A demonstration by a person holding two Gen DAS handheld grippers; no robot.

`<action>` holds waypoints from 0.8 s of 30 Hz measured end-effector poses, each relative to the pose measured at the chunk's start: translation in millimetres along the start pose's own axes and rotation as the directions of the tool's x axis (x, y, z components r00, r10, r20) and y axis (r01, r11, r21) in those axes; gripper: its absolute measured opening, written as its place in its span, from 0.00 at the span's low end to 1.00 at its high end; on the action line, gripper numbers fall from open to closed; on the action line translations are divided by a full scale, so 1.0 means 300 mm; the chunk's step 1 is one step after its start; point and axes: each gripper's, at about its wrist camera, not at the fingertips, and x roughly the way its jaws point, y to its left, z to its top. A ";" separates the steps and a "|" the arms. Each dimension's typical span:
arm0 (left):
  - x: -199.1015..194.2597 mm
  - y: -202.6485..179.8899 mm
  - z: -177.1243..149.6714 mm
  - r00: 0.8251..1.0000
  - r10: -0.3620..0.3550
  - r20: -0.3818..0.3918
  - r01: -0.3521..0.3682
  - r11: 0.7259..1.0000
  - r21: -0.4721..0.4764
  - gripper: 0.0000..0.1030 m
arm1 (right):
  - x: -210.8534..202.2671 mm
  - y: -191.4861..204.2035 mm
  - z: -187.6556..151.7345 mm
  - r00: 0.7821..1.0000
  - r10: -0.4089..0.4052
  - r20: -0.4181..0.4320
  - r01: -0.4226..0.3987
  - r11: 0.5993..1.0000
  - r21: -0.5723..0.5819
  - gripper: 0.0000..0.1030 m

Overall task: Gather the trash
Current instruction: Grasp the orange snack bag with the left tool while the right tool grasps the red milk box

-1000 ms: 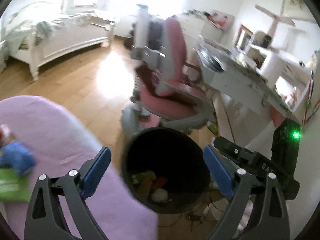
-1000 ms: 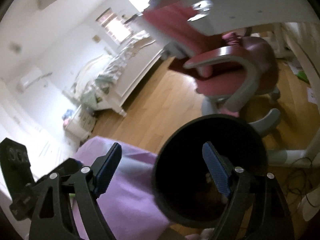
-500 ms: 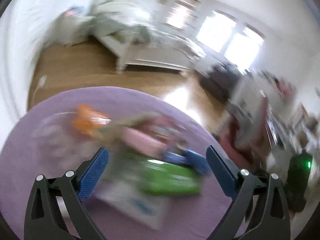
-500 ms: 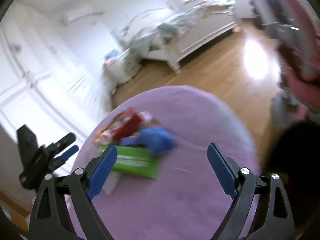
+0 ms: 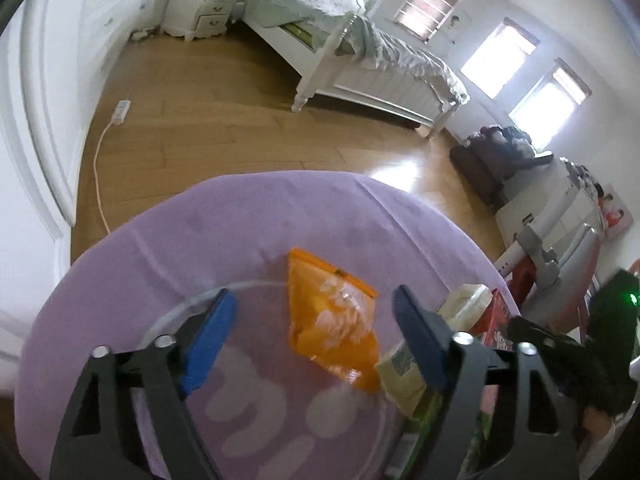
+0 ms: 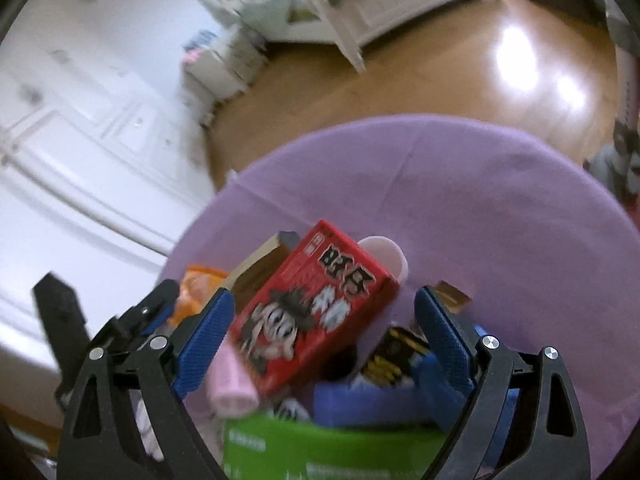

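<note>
A pile of trash lies on a round table with a purple cloth (image 5: 256, 220). My left gripper (image 5: 314, 328) is open and empty, its fingers either side of an orange snack packet (image 5: 334, 326) lying on a clear plate (image 5: 188, 304). A cream carton (image 5: 404, 368) lies by its right finger. My right gripper (image 6: 320, 332) is open and empty above a red snack box (image 6: 312, 316). Around the box lie a pink tube (image 6: 232, 384), a green box (image 6: 320, 448), a blue wrapper (image 6: 360, 404) and a black-and-gold packet (image 6: 396, 352).
A white bed (image 5: 360, 64) and a nightstand (image 5: 204, 8) stand across the wooden floor (image 5: 200, 128). A power strip with its cord (image 5: 120, 108) lies by the left wall. A pink chair (image 5: 536, 276) stands right of the table. The bin is out of view.
Both grippers swung away from the black bin and the pink chair to the purple table. They have dropped close over the trash pile. Both stayed open.
</note>
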 end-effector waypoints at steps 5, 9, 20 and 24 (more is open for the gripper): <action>0.016 -0.048 -0.030 0.998 0.059 -0.022 -0.056 0.994 0.097 0.38 | 0.058 0.084 0.014 0.994 -0.106 -0.021 0.102 0.987 -0.126 0.84; -0.001 -0.069 -0.066 0.999 0.030 -0.035 -0.025 0.990 0.136 0.33 | 0.041 0.121 -0.014 0.992 -0.127 0.005 0.125 0.971 -0.202 0.76; -0.209 -0.041 -0.158 0.996 -0.008 0.092 -0.003 0.992 0.122 0.33 | -0.327 0.055 -0.143 0.954 0.014 0.298 0.039 0.984 -0.173 0.64; -0.346 -0.059 -0.188 0.986 -0.041 0.162 0.022 0.993 0.118 0.33 | -0.548 -0.011 -0.231 0.905 0.039 0.423 0.031 0.987 -0.157 0.64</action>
